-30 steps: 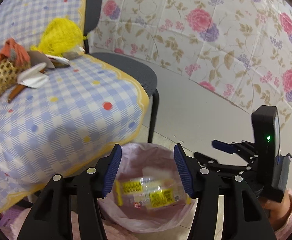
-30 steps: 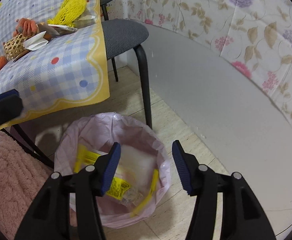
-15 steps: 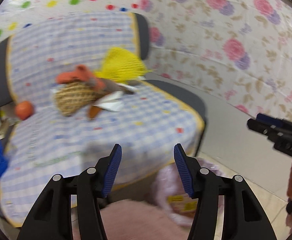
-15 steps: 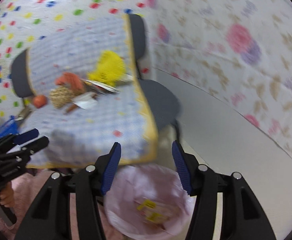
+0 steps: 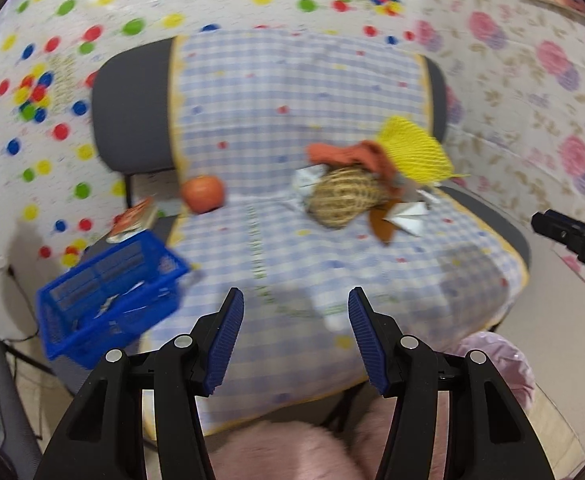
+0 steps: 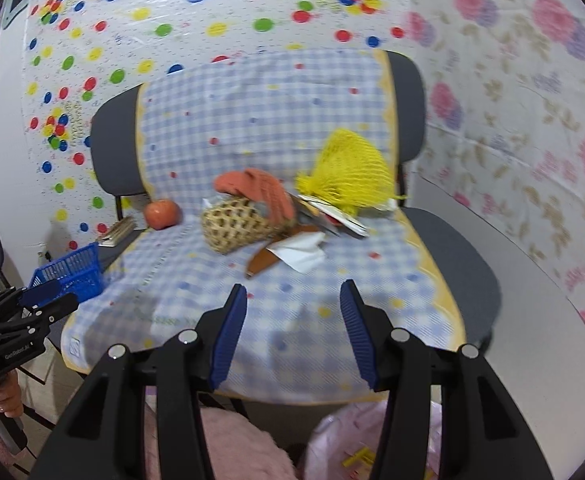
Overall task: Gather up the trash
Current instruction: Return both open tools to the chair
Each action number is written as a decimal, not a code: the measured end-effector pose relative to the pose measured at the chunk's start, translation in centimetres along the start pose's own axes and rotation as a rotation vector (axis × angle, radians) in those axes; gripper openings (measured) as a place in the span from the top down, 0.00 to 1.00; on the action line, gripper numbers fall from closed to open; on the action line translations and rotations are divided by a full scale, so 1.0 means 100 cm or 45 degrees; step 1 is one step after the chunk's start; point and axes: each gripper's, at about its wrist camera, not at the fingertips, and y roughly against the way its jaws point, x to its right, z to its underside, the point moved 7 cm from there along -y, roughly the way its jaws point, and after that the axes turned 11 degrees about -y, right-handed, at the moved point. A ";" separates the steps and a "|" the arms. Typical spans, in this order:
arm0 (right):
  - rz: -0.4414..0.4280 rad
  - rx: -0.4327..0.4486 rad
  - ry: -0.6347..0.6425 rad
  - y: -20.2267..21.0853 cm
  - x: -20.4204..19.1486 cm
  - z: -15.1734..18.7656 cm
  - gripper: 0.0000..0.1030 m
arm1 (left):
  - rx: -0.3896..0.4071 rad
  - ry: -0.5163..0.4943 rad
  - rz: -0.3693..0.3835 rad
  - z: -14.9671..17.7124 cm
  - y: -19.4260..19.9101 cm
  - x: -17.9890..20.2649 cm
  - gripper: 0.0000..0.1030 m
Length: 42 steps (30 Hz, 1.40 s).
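**Trash pile on cloth, both grippers empty**

Trash pile – yellow net (image 6: 348, 176), woven basket (image 6: 238, 224), white paper (image 6: 302, 252) – sat near the checked cloth's (image 6: 252, 120) right edge. Pink bin bag (image 6: 340, 444) was below its front edge. Left gripper (image 5: 292, 332) and right gripper (image 6: 292, 328) jaws were wide apart, holding nothing.

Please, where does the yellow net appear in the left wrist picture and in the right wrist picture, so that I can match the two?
Left wrist: the yellow net is right of centre, upper half, at the right end of the pile on the checked cloth.
Right wrist: the yellow net is right of centre, against the cloth-covered chair back.
Shared landmark: the woven basket, just left of and below the net in both views.
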 end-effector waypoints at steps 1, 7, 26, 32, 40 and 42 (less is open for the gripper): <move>-0.007 -0.004 0.006 -0.004 -0.005 -0.001 0.58 | -0.012 0.009 -0.002 0.003 -0.002 -0.006 0.47; -0.035 -0.025 0.042 -0.024 -0.033 -0.006 0.64 | -0.161 0.072 0.040 0.033 -0.035 -0.041 0.64; 0.018 -0.066 0.069 -0.062 -0.037 -0.020 0.64 | -0.259 0.237 -0.127 0.037 -0.126 -0.140 0.64; 0.029 -0.077 0.059 -0.073 -0.034 -0.025 0.64 | -0.272 0.272 -0.127 0.030 -0.143 -0.153 0.63; 0.049 -0.085 0.000 -0.078 -0.007 -0.030 0.54 | -0.227 0.186 -0.031 0.011 -0.130 -0.099 0.48; 0.047 -0.088 -0.012 -0.078 -0.001 -0.032 0.51 | -0.191 0.161 -0.022 -0.003 -0.121 -0.086 0.47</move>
